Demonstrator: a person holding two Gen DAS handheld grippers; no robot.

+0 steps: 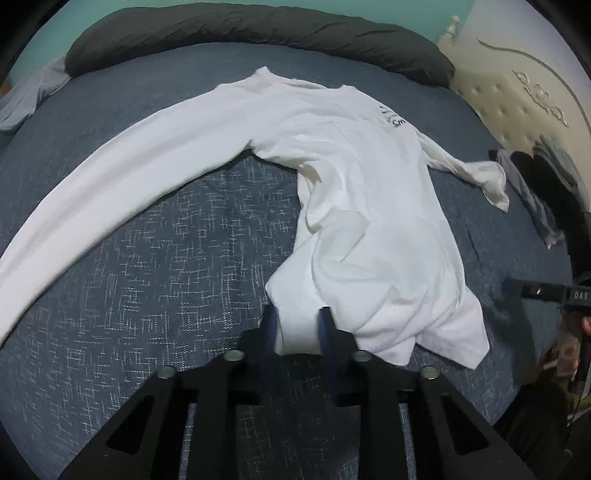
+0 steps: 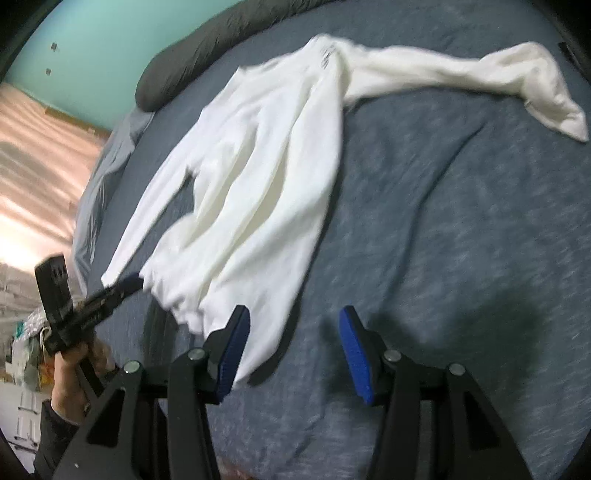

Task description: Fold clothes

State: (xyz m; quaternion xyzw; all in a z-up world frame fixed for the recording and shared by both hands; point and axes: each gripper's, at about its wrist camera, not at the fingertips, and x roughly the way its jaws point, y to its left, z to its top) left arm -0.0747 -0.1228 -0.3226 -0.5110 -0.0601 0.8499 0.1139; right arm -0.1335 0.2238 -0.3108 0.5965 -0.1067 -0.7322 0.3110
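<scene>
- Your left gripper [image 1: 300, 325] pinches the hem of the white shirt [image 1: 351, 192] near the bed's near edge; cloth sits between its blue pads.
- Your right gripper [image 2: 293, 345] hangs with its jaws spread wide, nothing between them, its left pad just beside the shirt's hem corner.
- The shirt lies rumpled across the middle of the blue bed cover [image 1: 155, 266], collar toward the far edge, one long sleeve [image 1: 110, 173] stretched out flat, the other sleeve [image 1: 476, 175] twisted.
- A dark pillow [image 1: 258, 33] runs along the far edge, apart from the shirt.
- A heap of grey and dark clothes [image 1: 546, 184] sits by the padded headboard [image 1: 517, 96], near the twisted sleeve's cuff.
</scene>
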